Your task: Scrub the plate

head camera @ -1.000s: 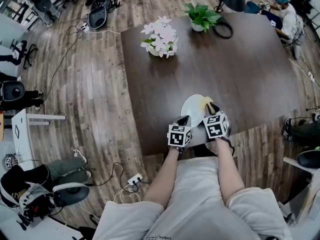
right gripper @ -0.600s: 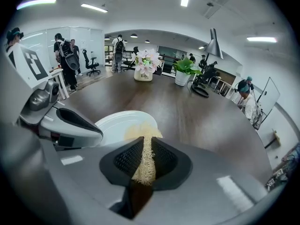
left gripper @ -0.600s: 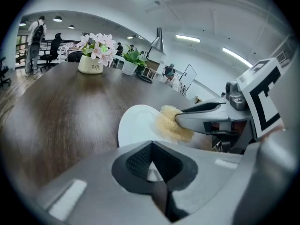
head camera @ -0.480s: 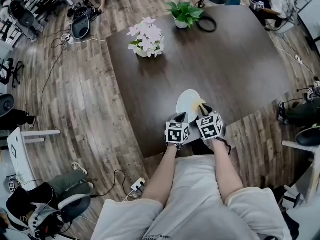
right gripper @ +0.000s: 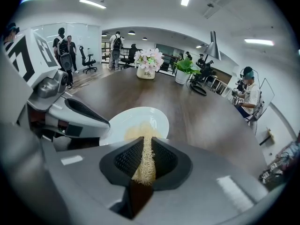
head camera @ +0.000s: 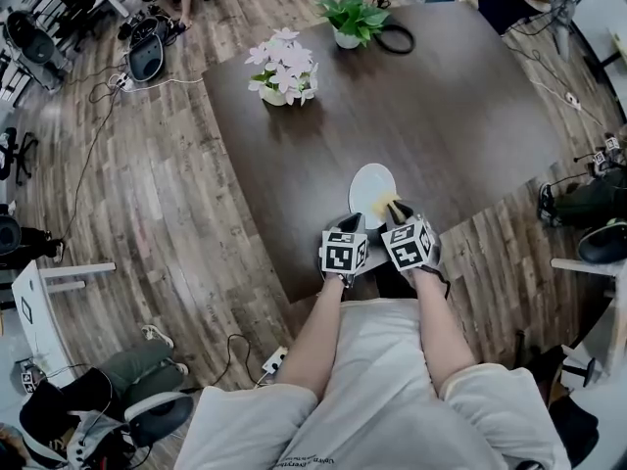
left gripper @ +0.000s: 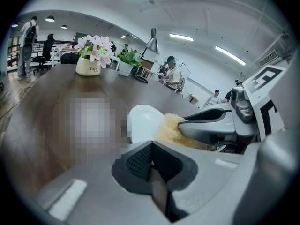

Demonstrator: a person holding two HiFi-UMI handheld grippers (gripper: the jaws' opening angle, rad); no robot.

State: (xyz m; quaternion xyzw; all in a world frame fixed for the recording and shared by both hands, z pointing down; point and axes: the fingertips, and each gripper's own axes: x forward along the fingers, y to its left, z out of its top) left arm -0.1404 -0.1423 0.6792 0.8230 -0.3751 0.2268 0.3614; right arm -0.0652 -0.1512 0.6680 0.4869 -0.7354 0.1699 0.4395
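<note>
A white plate [head camera: 371, 184] lies flat near the front edge of the dark wooden table [head camera: 460, 116]. My right gripper [head camera: 396, 213] is shut on a yellow fibrous scrubber [right gripper: 142, 134], and the scrubber's tuft rests on the plate's [right gripper: 123, 120] near right part. My left gripper [head camera: 354, 227] sits at the plate's near left rim with its jaws shut and nothing visible between them [left gripper: 151, 159]. In the left gripper view the plate [left gripper: 142, 121] shows just past the jaws, with the scrubber [left gripper: 169, 128] and the right gripper [left gripper: 211, 121] beside it.
A pot of pink flowers [head camera: 281, 78] stands at the table's far left. A green plant [head camera: 351, 20] and a black lamp with a cable ring [head camera: 397, 37] are at the far edge. Seated people, office chairs and floor cables surround the table.
The head camera has shifted, so the table sits differently in the picture. Both grippers stay at the plate's near rim, and the scrubber has slid slightly toward that rim.
</note>
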